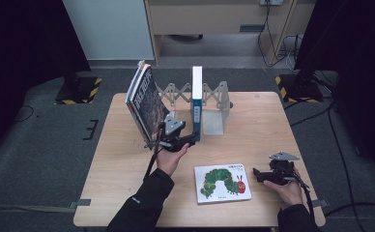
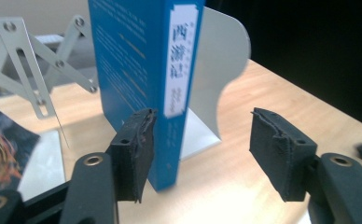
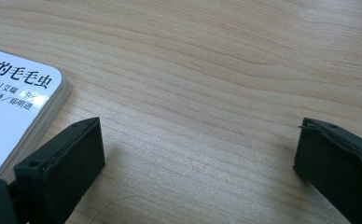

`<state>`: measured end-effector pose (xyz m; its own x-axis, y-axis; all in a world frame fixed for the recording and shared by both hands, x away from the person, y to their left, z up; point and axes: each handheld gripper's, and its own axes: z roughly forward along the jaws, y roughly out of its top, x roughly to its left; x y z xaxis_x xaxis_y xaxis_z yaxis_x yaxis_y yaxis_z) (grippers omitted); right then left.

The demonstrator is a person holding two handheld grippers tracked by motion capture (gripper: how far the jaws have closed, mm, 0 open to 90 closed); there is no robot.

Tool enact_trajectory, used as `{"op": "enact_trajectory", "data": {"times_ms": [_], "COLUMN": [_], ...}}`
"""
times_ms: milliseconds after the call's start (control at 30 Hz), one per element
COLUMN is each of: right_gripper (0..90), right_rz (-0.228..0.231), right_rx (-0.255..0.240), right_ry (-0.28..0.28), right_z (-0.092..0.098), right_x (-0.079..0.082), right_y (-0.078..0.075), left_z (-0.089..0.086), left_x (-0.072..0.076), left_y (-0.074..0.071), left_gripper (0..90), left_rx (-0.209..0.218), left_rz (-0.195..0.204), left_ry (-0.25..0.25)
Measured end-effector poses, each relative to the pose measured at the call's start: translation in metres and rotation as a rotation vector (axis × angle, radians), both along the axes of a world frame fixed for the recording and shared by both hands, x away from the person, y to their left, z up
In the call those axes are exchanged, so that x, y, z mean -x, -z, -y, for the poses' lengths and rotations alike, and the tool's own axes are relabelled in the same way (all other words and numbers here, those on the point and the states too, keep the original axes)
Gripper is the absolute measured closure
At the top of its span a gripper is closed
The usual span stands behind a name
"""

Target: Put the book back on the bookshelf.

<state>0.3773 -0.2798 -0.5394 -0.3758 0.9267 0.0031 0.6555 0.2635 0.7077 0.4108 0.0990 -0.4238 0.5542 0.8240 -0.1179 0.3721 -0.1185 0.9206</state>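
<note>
A blue book [image 1: 196, 96] stands upright in an expanding metal book rack [image 1: 214, 96] at the back of the table. My left gripper [image 1: 191, 139] is at its front lower edge. In the left gripper view the jaws [image 2: 200, 149] stand apart, the blue book's spine [image 2: 179, 60] just beyond them, and no pad presses on it. A picture book with a green caterpillar [image 1: 222, 182] lies flat near the front edge. My right gripper [image 1: 257, 174] rests to the right of it, open over bare wood [image 3: 198, 163], beside the book's corner [image 3: 16, 102].
Two or three larger books [image 1: 144, 99] lean against the rack's left end, and a cover [image 2: 2, 149] is at the left in the left gripper view. A white bookend plate [image 2: 221, 56] stands right of the blue book. The wooden table [image 1: 258, 125] has bare room at right.
</note>
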Motion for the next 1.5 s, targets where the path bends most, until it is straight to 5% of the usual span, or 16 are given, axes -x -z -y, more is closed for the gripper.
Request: {"op": "enact_trajectory", "data": {"times_ms": [267,600,867,1167,1500], "right_gripper": [0.4,11.9,24.6,28.5,37.5], "right_rz": [-0.028,-0.074,-0.061,-0.072,-0.081], "right_rx": [0.008,0.029,-0.030,-0.037,-0.074], "right_ry": [0.021,0.017,0.002,-0.060,-0.113], "right_z": [-0.004,-0.007,-0.019,-0.039,-0.047], "right_x": [-0.002,0.001,0.014,0.021,0.022], "right_y": [-0.002,-0.012,-0.025,-0.028,-0.029], "left_z": [-0.017,-0.027,-0.033,-0.043,-0.048], "left_x": [0.030,0.055,0.054,0.044,0.042], "left_y": [0.011,0.056,0.079,0.097,0.103], "left_gripper": [35.4,33.1,31.5,25.4,20.3], "left_rx": [-0.020,-0.155,-0.259,-0.344,-0.375], "left_rz": [-0.076,-0.195,-0.249,-0.282,-0.297], "left_ry": [0.076,0.130,0.149,0.154,0.150]}}
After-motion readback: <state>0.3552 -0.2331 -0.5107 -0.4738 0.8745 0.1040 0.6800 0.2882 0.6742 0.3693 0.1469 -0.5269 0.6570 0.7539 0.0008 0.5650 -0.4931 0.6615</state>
